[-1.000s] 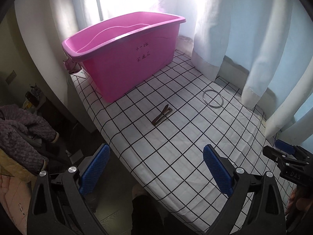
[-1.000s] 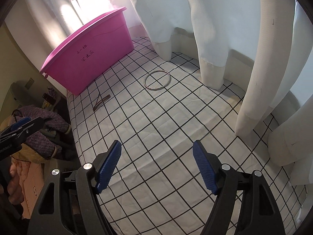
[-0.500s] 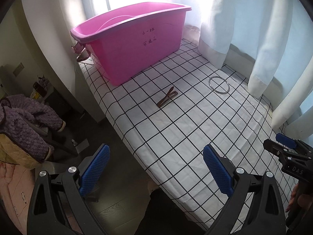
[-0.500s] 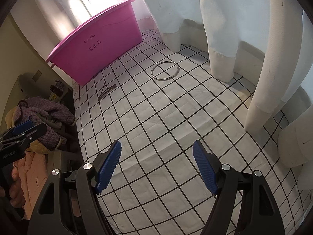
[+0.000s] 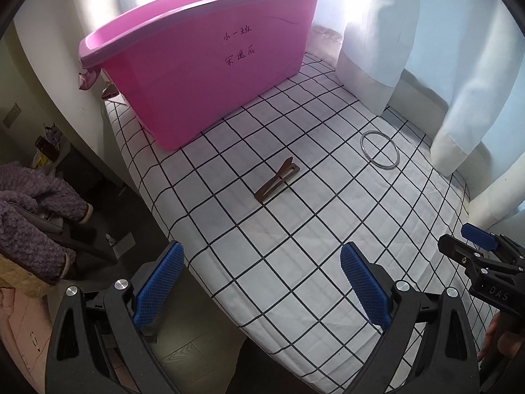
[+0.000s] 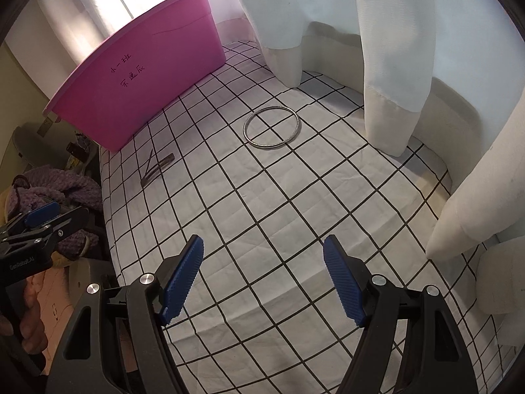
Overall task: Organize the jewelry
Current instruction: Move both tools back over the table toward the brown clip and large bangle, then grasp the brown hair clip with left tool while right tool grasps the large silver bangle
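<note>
Both grippers agape, nothing btwn pads

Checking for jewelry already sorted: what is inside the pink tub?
Only the pink tub rim and a strip of its bare far inner wall show. Its front wall hides the bottom, so any contents cannot be seen. The silver bangle and brown hair clip lie outside on the checked sheet.
</note>
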`<state>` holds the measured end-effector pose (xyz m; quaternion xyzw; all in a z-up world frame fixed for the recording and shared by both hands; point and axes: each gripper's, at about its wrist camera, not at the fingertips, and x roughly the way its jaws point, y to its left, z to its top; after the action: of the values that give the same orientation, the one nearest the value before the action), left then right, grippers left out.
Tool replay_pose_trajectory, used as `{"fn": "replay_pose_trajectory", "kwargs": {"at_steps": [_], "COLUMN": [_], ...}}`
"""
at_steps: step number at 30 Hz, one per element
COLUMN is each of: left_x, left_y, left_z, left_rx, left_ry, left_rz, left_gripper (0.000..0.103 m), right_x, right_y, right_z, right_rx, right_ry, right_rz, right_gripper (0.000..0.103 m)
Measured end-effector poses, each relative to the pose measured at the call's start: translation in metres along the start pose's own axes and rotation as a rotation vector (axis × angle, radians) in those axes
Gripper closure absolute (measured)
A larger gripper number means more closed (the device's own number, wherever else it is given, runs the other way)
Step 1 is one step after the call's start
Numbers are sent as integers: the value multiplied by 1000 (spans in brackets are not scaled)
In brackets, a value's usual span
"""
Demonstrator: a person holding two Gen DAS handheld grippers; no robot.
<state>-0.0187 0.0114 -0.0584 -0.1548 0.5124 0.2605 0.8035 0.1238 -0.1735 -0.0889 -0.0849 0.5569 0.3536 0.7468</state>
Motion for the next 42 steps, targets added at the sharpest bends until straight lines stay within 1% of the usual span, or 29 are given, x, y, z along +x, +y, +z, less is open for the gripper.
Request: {"fn": "replay_pose_trajectory", "kwargs": {"at_steps": [10, 15, 18, 21, 32, 42], "left_x": [44, 61, 68, 74, 93, 105], "left_y": [1, -3, -5, -7, -10, -15], "left_z": [24, 33, 37, 37, 41, 44], "left_rx": [-2, 5, 8, 15, 16, 15], "left_ry": [29, 28, 11, -9, -23, -29], "left_rz": [-25, -36, -37, -40, -53, -67], "left_gripper": [9, 9, 8, 8, 9, 9], "right_x": [37, 51, 59, 67, 93, 107], "right_y": [-2, -8, -10, -13, -2, 11], "right_z": [29, 39, 45, 51, 75, 91], "right_rx": [19, 36, 42, 52, 3, -43], "right_ry": [2, -5, -11, -8, -15, -43], "right_rz": [-34, -48, -53, -40, -48, -99], "right_gripper": [31, 31, 31, 31, 31, 30]}}
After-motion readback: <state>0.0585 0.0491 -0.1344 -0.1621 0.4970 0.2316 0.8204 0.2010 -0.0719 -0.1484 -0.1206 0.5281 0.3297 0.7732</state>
